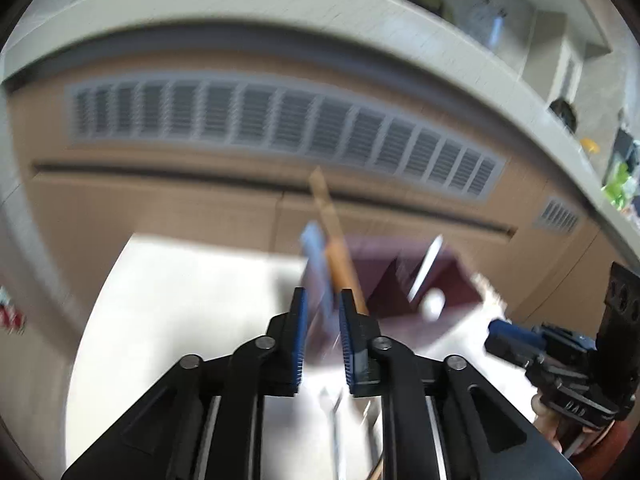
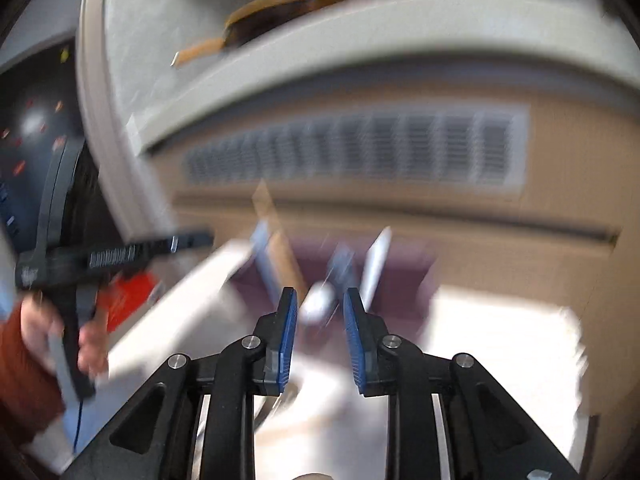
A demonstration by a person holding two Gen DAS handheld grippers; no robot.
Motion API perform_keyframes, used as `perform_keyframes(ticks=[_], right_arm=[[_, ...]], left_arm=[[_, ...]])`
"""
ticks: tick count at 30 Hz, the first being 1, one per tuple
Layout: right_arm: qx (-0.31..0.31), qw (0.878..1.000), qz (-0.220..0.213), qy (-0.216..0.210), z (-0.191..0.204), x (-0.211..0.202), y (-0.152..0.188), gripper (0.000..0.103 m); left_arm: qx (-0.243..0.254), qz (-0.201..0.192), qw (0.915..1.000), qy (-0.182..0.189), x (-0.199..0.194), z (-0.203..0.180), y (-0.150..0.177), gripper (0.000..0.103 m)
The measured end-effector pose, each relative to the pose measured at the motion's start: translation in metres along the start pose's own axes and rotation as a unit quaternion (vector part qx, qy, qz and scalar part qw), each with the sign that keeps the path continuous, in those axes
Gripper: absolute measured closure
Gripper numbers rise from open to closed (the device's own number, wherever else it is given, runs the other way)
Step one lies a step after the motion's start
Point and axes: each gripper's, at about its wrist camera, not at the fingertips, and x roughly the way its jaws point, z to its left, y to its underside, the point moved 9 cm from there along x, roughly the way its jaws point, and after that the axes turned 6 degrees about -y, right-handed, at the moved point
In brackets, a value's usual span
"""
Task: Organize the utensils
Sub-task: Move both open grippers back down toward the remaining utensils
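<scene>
Blur smeared both views, yet a dark maroon organizer box (image 1: 404, 276) could be made out on the white table (image 1: 192, 320), standing just ahead of the left tool (image 1: 323, 300) toward 1 o'clock. Out of the box rose several utensils: a wooden-handled one (image 1: 340, 264) leaning toward 11 o'clock, a blue-handled one (image 1: 316, 256) just beside it at 9 o'clock, and a white-handled one (image 1: 426, 270) tilted toward 1 o'clock; a round white thing (image 1: 434, 304) showed at the box's near edge, too blurred to name. The left tool's pads stood a narrow way apart with nothing pressed between them, the blue handle lying beyond the gap. In the right wrist view the right tool (image 2: 320, 300) was spread wider, also gripping nothing, with the same box (image 2: 400, 280) at its 12 o'clock. A hand (image 2: 52, 332) held the other tool at 9 o'clock. A louvred vent (image 1: 280, 128) ran across the cabinet behind.
</scene>
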Motion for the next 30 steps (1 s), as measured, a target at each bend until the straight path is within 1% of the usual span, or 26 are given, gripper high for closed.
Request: perform_keyframes(ticks=[1,2,3,4,6,8,10,12,14,16,19,22,26,27,30], right_arm=[[0.004,1.000,0.020,-0.007,0.005,0.004,0.011,0.080],[0.008,0.998,0.057,-0.016,0.013,0.014,0.033,0.080],[0.007,0.997,0.073,-0.019,0.018,0.020,0.044,0.080],[-0.002,0.995,0.102,-0.018,0.027,0.030,0.062,0.080],[-0.028,0.990,0.139,-0.006,0.043,0.047,0.086,0.080],[-0.054,0.985,0.161,0.001,0.058,0.061,0.102,0.081],[-0.070,0.983,0.173,0.002,0.071,0.074,0.108,0.081],[-0.077,0.980,0.186,0.000,0.077,0.082,0.114,0.081],[-0.083,0.975,0.206,0.009,0.076,0.086,0.120,0.081],[-0.091,0.973,0.211,0.016,0.073,0.080,0.120,0.081],[-0.088,0.971,0.223,0.020,0.063,0.061,0.131,0.082],[-0.087,0.969,0.227,0.047,0.044,0.040,0.143,0.083],[-0.067,0.971,0.212,0.088,0.016,0.009,0.153,0.083],[-0.060,0.973,0.204,0.092,0.009,0.005,0.153,0.083],[-0.035,0.979,0.185,0.084,0.006,-0.013,0.154,0.083]], left_arm=[[-0.006,0.014,0.9999,-0.007,-0.002,0.010,0.013,0.085],[-0.011,0.024,0.9996,-0.013,-0.003,0.016,0.024,0.085],[-0.019,0.040,0.9987,-0.025,-0.005,0.024,0.042,0.085],[-0.025,0.049,0.9979,-0.033,-0.005,0.026,0.054,0.085],[-0.037,0.074,0.9953,-0.050,-0.009,0.036,0.084,0.085],[-0.049,0.094,0.9928,-0.057,-0.013,0.042,0.105,0.085],[-0.058,0.114,0.9901,-0.057,-0.016,0.046,0.125,0.084],[-0.062,0.125,0.9884,-0.059,-0.018,0.049,0.139,0.085],[-0.059,0.131,0.9879,-0.059,-0.020,0.048,0.146,0.085],[-0.056,0.136,0.9877,-0.052,-0.021,0.044,0.153,0.085],[-0.050,0.145,0.9875,-0.037,-0.015,0.032,0.155,0.085],[-0.045,0.150,0.9873,-0.028,-0.011,0.021,0.157,0.085],[-0.031,0.153,0.9875,-0.021,-0.004,0.006,0.157,0.085],[-0.028,0.154,0.9875,-0.019,-0.003,0.002,0.157,0.084],[-0.021,0.154,0.9877,-0.014,-0.001,-0.006,0.156,0.084]])
